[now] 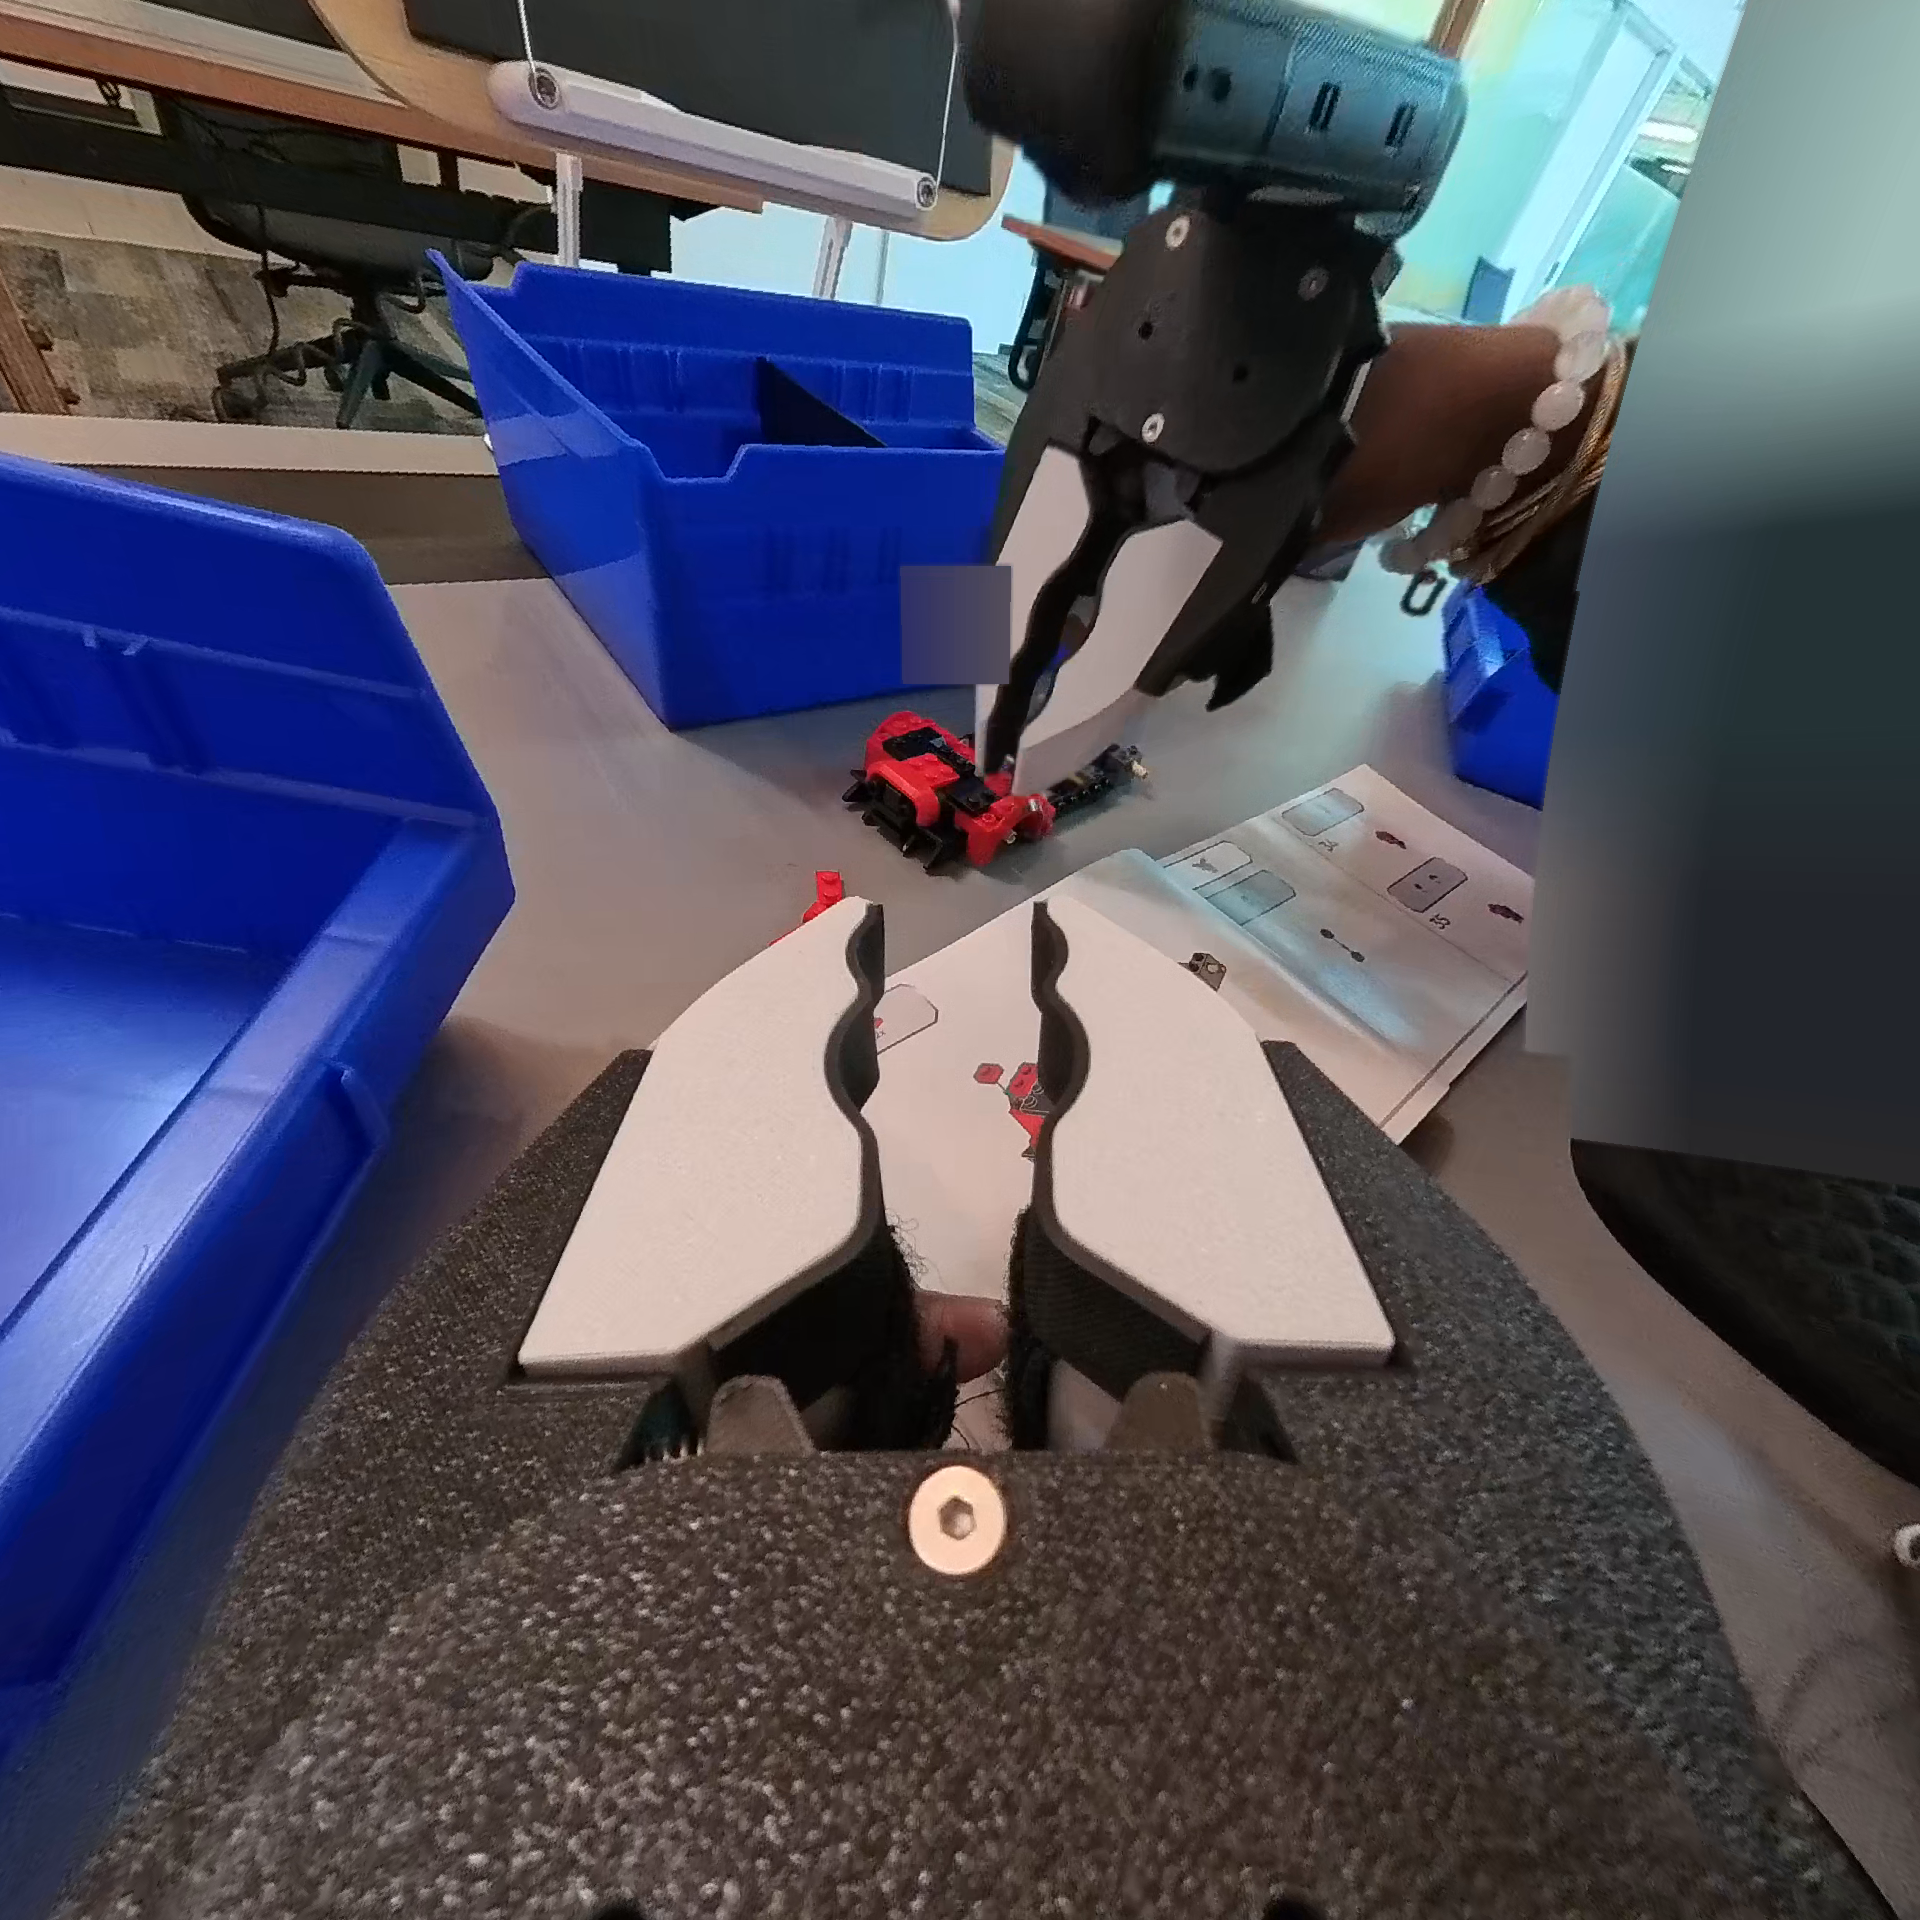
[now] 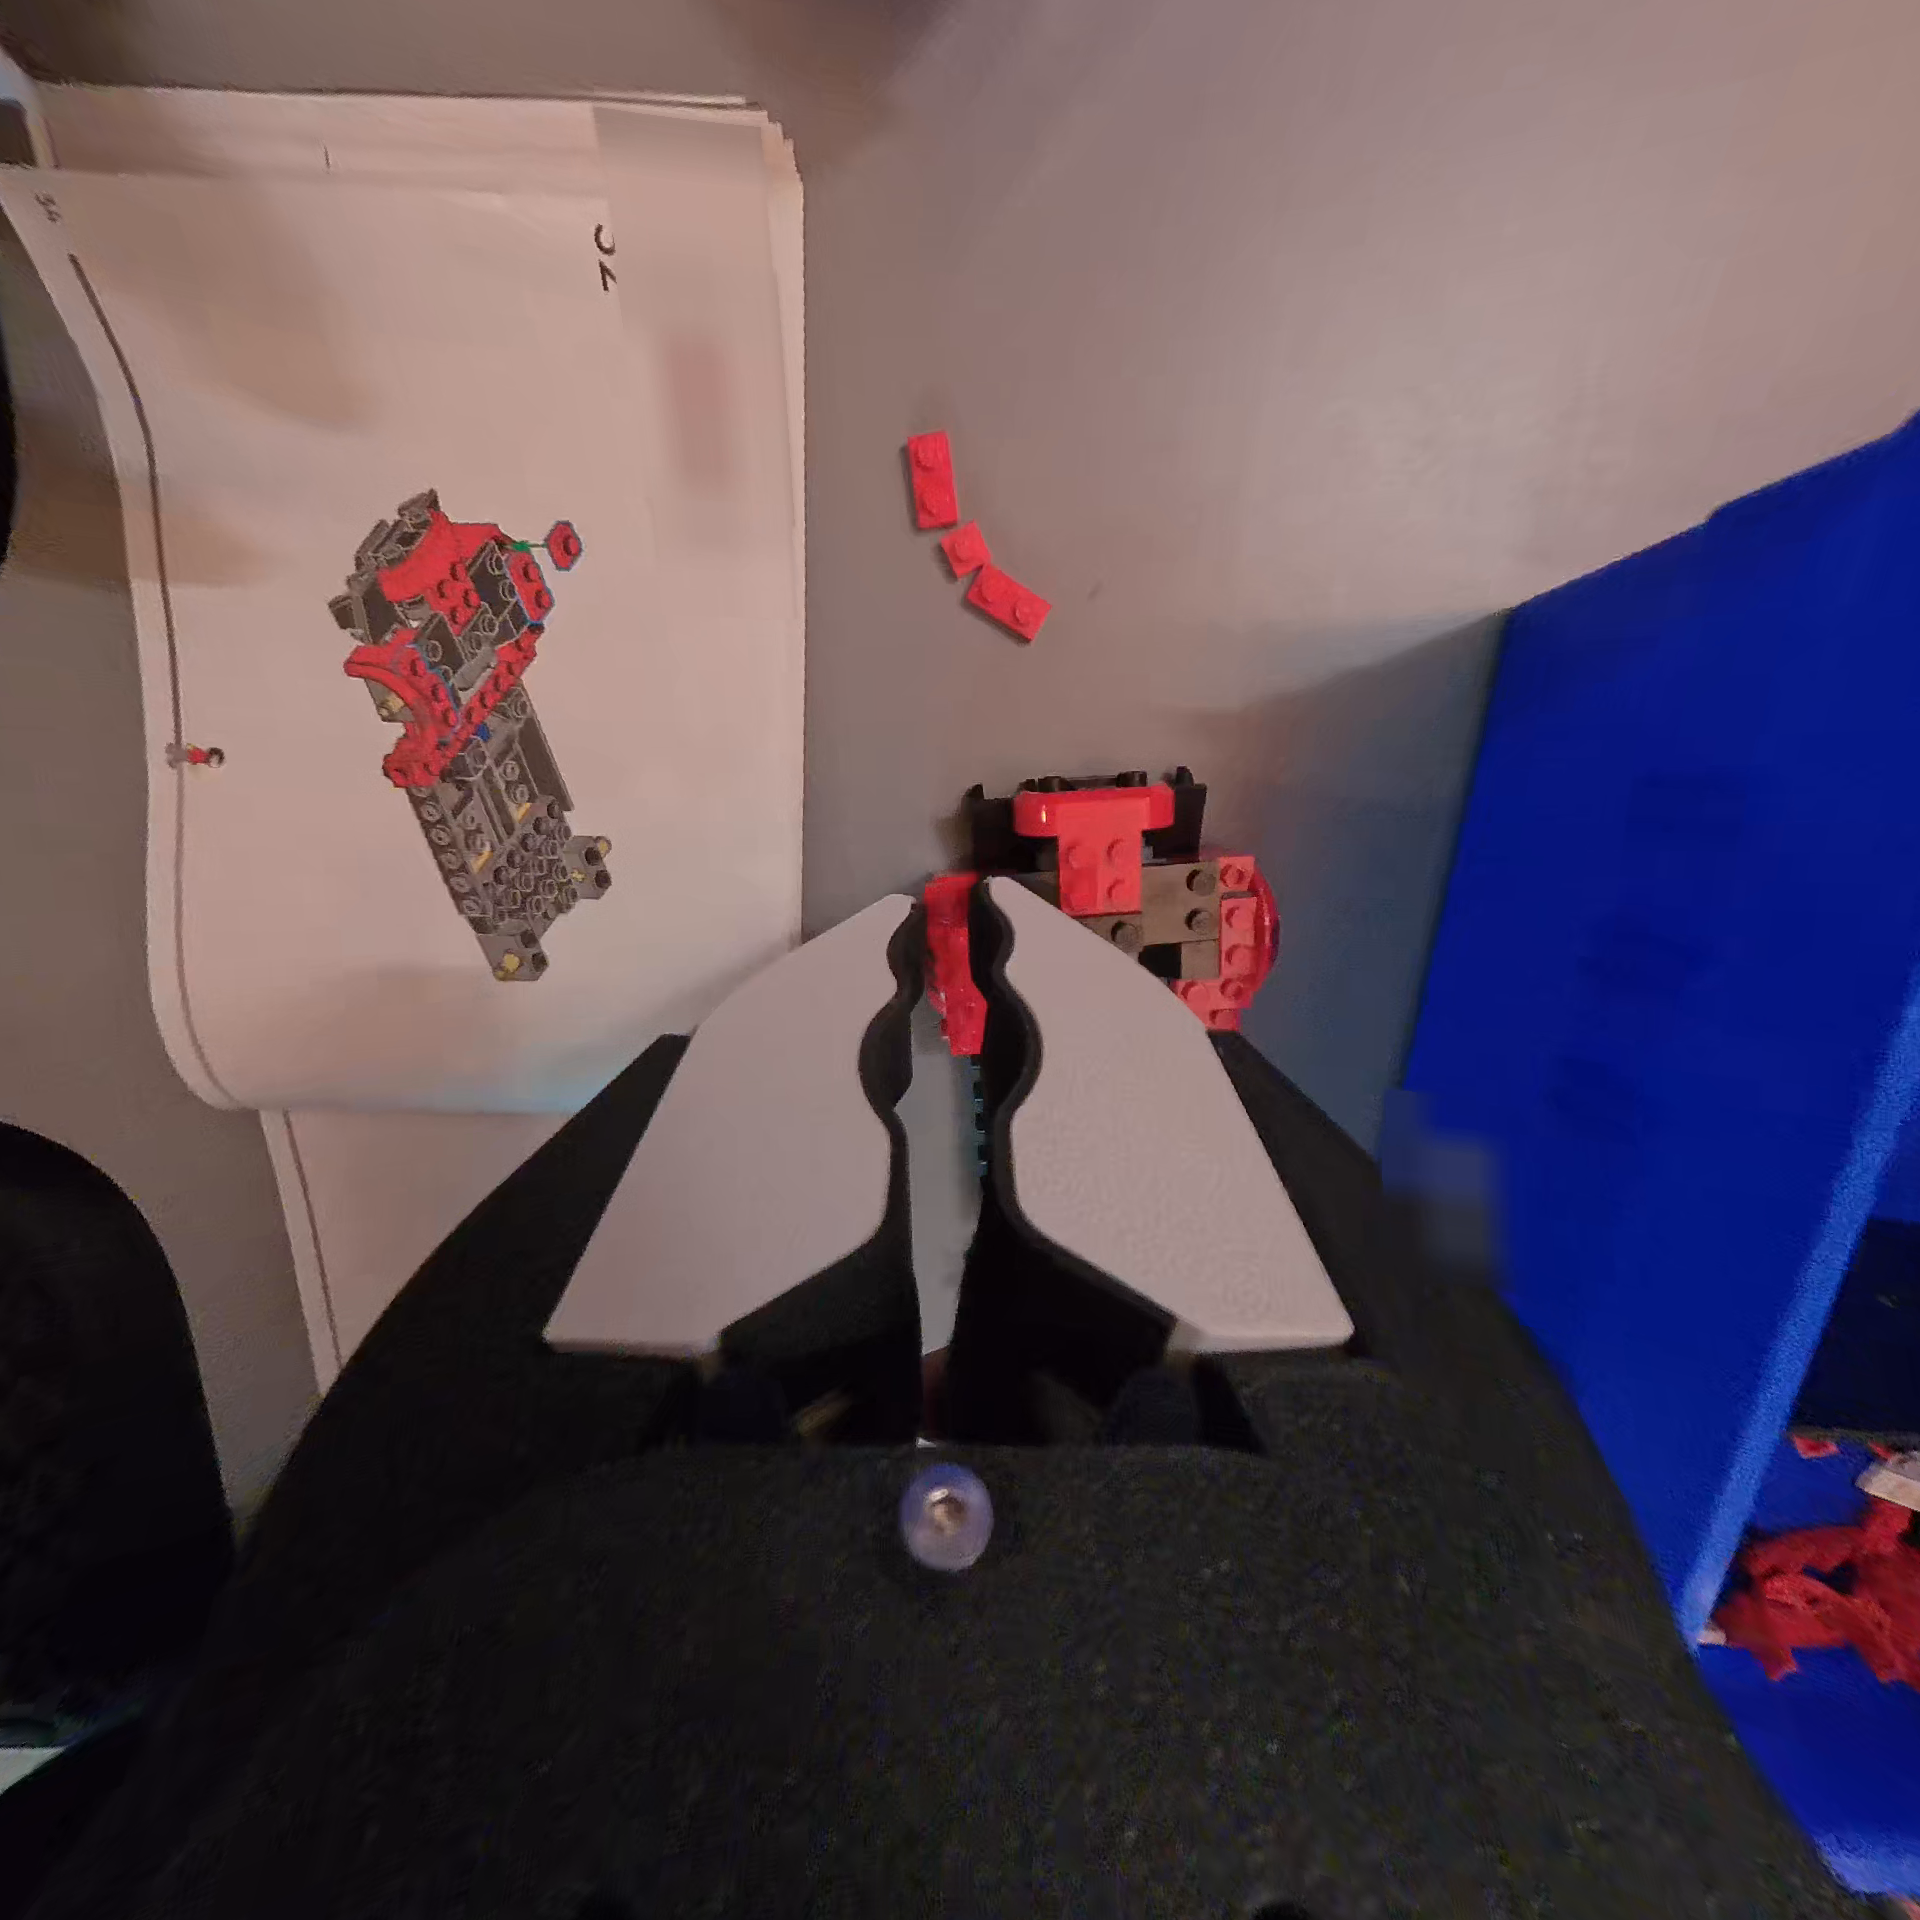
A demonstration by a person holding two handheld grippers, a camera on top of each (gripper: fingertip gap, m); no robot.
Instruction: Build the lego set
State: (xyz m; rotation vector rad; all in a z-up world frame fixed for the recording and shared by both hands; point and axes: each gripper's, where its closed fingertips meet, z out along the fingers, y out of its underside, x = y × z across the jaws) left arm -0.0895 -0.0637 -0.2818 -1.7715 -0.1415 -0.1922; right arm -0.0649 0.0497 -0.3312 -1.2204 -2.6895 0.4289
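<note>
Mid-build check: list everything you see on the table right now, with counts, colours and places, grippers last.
Lego model: one, red and black, on the grey table, beside a bin.
Loose plates: three, red, on the table beyond the model.
Instruction booklet: one, white, open, left of the model.
Storage bins: at least three, blue; one holds red pieces.
Table: one, grey.
Office chair: one, black, in the background.
Bead bracelet: one, pale, on the person's wrist.
Left gripper: open, empty, above the booklet.
Right gripper: closed on the model's red side piece.
</note>
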